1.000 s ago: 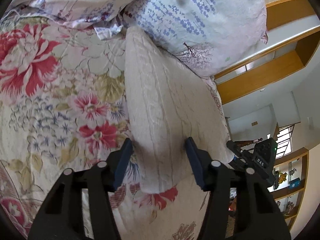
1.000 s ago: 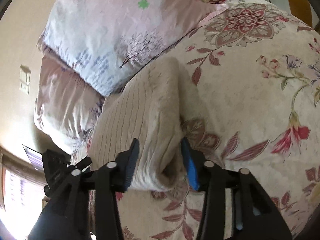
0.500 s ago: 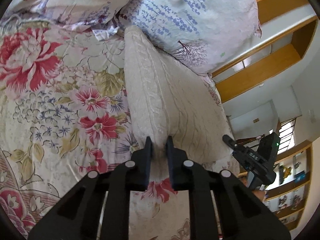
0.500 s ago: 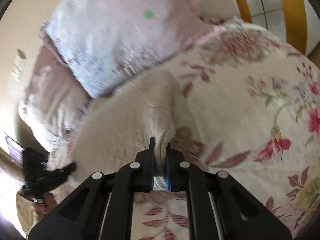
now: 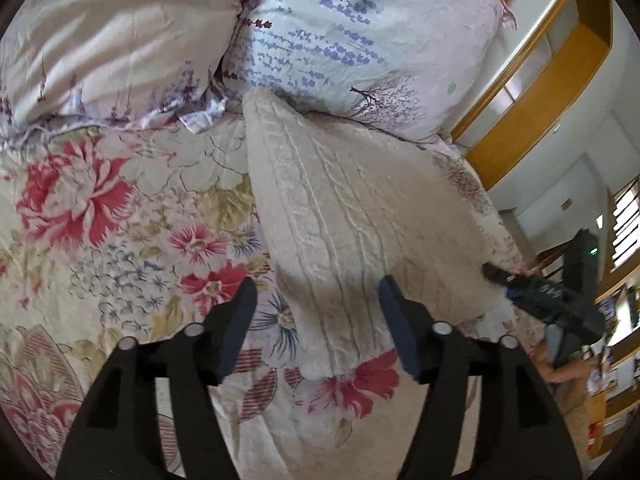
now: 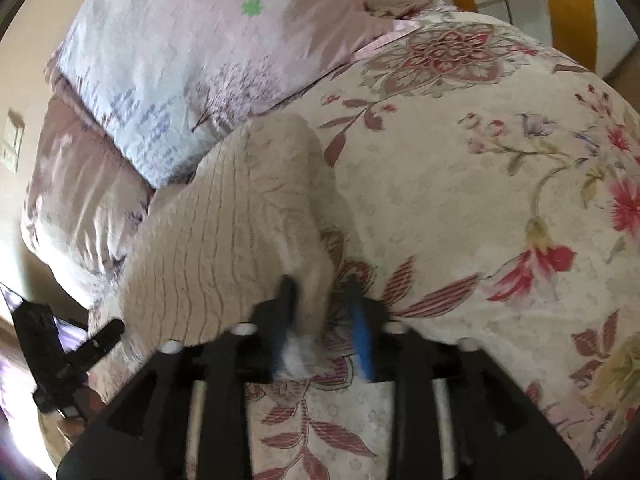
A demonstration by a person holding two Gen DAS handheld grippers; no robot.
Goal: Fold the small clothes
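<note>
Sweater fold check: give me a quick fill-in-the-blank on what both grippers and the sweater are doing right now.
1. The left gripper is ____, its fingers straddling the sweater.
2. The sweater lies on a ____-patterned bedspread.
3. The sweater's far end touches the ____.
4. The right gripper has sweater fabric ____ its fingers.

Missing words: open; floral; pillow; between

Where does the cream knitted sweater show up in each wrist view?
Left wrist: sweater runs down the centre, its near end between the open left gripper fingers.
Right wrist: sweater lies left of centre, ahead of the right gripper.
Shared landmark: lavender-print pillow behind it.
</note>
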